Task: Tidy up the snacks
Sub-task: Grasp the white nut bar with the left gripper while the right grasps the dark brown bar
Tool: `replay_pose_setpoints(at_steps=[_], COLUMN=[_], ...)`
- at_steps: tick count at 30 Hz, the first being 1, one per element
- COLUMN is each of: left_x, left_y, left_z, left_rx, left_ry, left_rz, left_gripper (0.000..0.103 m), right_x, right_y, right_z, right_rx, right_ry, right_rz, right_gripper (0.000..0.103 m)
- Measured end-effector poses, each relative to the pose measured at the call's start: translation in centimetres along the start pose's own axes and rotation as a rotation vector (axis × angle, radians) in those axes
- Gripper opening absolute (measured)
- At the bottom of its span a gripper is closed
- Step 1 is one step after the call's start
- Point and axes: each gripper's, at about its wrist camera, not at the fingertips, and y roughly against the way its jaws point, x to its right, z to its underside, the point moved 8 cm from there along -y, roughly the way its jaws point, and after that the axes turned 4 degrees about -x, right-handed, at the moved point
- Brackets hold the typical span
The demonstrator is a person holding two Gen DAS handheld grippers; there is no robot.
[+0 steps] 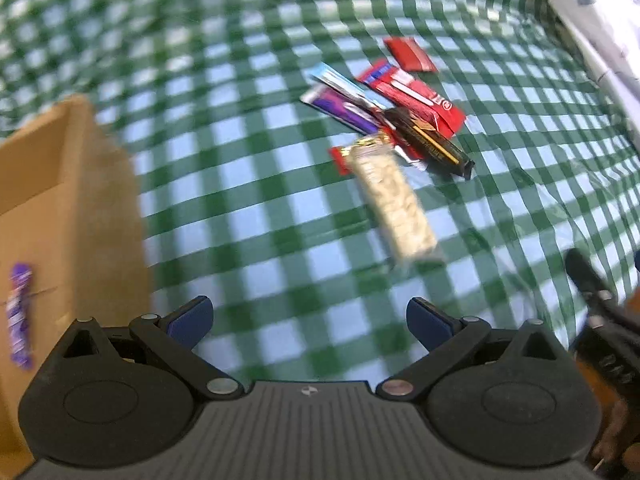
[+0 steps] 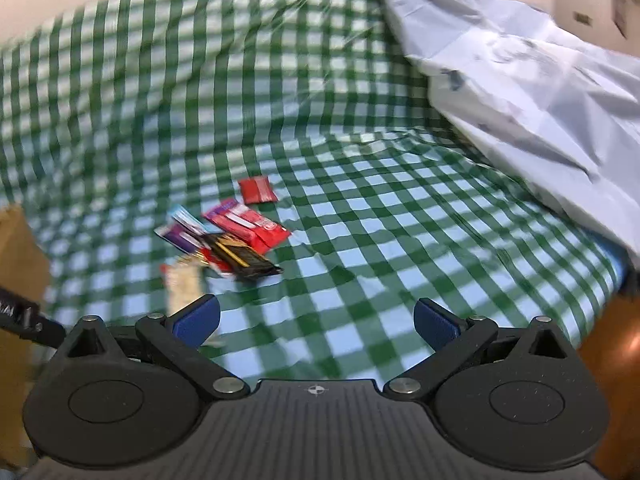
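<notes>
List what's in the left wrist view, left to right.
Purple snack bar in the cardboard box → pale nut bar on the checked cloth → black bar → white bag.

even soft indoor light, heavy motion blur throughout, fisheye bending at edges, faint shadows

Bare cloth (image 1: pixel 280 200) btwn box (image 1: pixel 80 184) & snack pile (image 1: pixel 392 120).

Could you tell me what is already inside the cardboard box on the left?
One purple snack bar lies in the cardboard box. The rest of the interior is cut off by the frame edge and hidden behind the left gripper, so other contents cannot be ruled out.
</notes>
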Motion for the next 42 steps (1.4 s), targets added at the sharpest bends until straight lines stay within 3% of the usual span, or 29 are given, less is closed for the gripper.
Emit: replay_pose_setpoints(at_steps=[7,9,10,14,17,18,19,20,21,22,23,26,34,42], left_x=[2.5,2.6,2.7,2.7,2.7,2.2,1.8,1.4,1.0,0.7,0.5,-0.7,-2.9,-7.3], left_y=[-8.9,-10.2,-10.8,-13.5,-13.2,-12.9,-12.7,-12.4,-11.9,-11.3,-11.0,-10.2,-4.2,5.2], left_z=[-6.4,-7.4,-7.9,-8.3,-7.8,-7.5,-7.0,-6.7,-6.4,-6.3,-6.1,-5.4,-1.7,4.3], left_rx=[-0.077,-0.09,-0.103,-0.188,-0.156,-0.146,-0.152,-0.144,-0.12,-0.102,-0.099,-0.118,-0.064,0.042], left_ry=[0.044,0.074,0.098,0.085,0.057,0.069,0.087,0.092,0.087,0.081,0.08,0.13,0.137,0.128], left_rz=[-0.032,0.021,0.053,0.041,0.042,0.038,0.048,0.045,0.022,0.024,0.042,0.117,0.171,0.177], left_gripper=[0.103,0.103,0.103,0.103,0.103,0.102,0.093,0.08,0.068,0.04,0.041,0.04,0.04,0.04], right_x=[-2.7,-3.9,-4.5,-6.5,-7.6,-8.0,-8.6,-9.2,-9.5,-9.7,-9.7,-8.9,-5.5,-7.9], right_y=[-10.9,-13.1,-13.4,-15.8,-16.5,-16.3,-15.7,-15.6,-15.4,-15.2,-15.1,-13.9,-8.6,1.5], right_z=[-1.2,-1.0,-0.7,-0.8,-1.2,-1.0,-0.7,-0.4,0.0,0.1,0.3,0.6,1.0,-1.0], right_rx=[-0.029,-0.034,-0.027,0.032,0.102,0.117,0.127,0.13,0.114,0.116,0.108,0.062,-0.026,0.072], right_ry=[0.229,0.296,0.324,0.439,0.519,0.558,0.604,0.635,0.654,0.663,0.66,0.558,0.177,0.031], right_rz=[-0.063,-0.077,-0.08,-0.068,-0.066,-0.087,-0.128,-0.162,-0.174,-0.157,-0.153,-0.172,-0.218,-0.303], right_gripper=[0.102,0.102,0.102,0.102,0.1,0.095,0.085,0.049,0.029,0.026,0.015,0.015,0.015,0.015])
